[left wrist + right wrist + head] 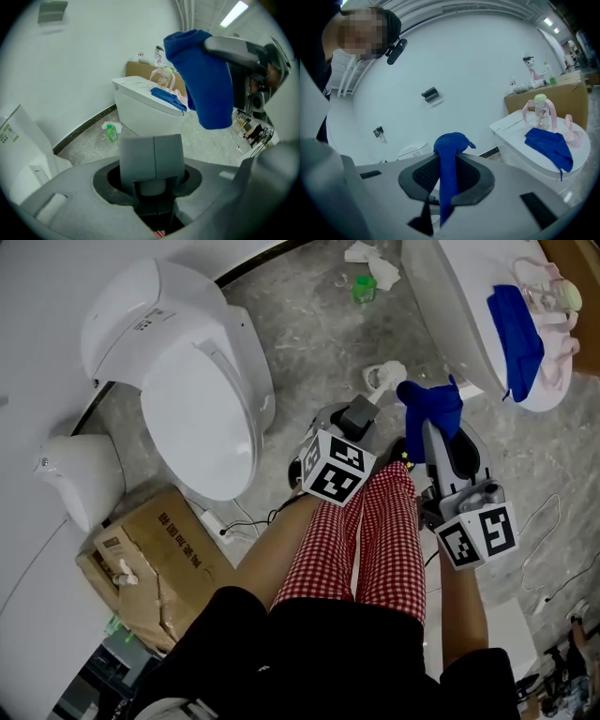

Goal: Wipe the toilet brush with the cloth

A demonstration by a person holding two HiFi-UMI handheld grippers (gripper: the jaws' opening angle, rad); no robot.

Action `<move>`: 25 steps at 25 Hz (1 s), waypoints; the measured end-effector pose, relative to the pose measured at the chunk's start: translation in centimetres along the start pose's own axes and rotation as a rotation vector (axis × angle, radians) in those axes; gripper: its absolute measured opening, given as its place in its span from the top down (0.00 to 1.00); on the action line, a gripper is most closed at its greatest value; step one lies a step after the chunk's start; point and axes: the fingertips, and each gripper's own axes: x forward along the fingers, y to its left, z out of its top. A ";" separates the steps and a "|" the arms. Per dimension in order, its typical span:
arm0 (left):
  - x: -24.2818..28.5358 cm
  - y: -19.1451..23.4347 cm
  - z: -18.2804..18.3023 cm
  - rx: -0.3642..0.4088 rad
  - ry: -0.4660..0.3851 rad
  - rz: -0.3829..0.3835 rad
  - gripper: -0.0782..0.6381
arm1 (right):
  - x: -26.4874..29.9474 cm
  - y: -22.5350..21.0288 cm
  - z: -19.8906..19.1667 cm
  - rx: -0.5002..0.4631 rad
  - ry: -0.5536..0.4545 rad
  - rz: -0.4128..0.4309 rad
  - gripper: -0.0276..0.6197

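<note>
Two tools are loaded and close together above the red checked trousers (375, 521), so I judge the step in hand to be the approach just ahead of the first wipe. Nearest me, the left gripper (354, 423) has its jaws set wide around what I take to be the toilet brush (152, 157). A grey, block-shaped part stands up between them with a pale round stem under it, and it fills the gap, so I read this as a hold on the brush, not an empty spread. Just to its right, the right gripper (447, 176) pinches the blue cloth (451, 145) tight between its dark pads, with a bunched fold poking out past the tips and draping down. In the left gripper view that fold hangs above and beyond the brush, near it but apart, so I reckon nothing is wiped yet. The next move, as I see it, calls for bringing the hanging fold down against the grey part, pressing enough that the fabric drags. Then I would stroke along it while the left side holds the brush steady. Farther off, a second blue cloth (520, 338) lies on the white toilet (459, 306), out of play
</note>
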 end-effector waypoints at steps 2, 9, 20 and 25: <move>-0.5 -0.1 0.1 0.003 -0.003 -0.003 0.65 | -0.1 0.4 0.2 -0.001 -0.004 0.002 0.85; -2.6 -0.3 1.6 0.026 -0.035 0.002 0.65 | -0.5 1.3 0.9 -0.029 0.001 0.013 0.85; -5.8 -0.8 3.4 0.025 -0.101 0.007 0.65 | -0.6 3.2 2.1 -0.052 -0.015 0.032 0.85; -7.1 -1.3 4.3 0.029 -0.121 -0.001 0.65 | -0.9 4.1 2.9 -0.053 -0.024 0.039 0.85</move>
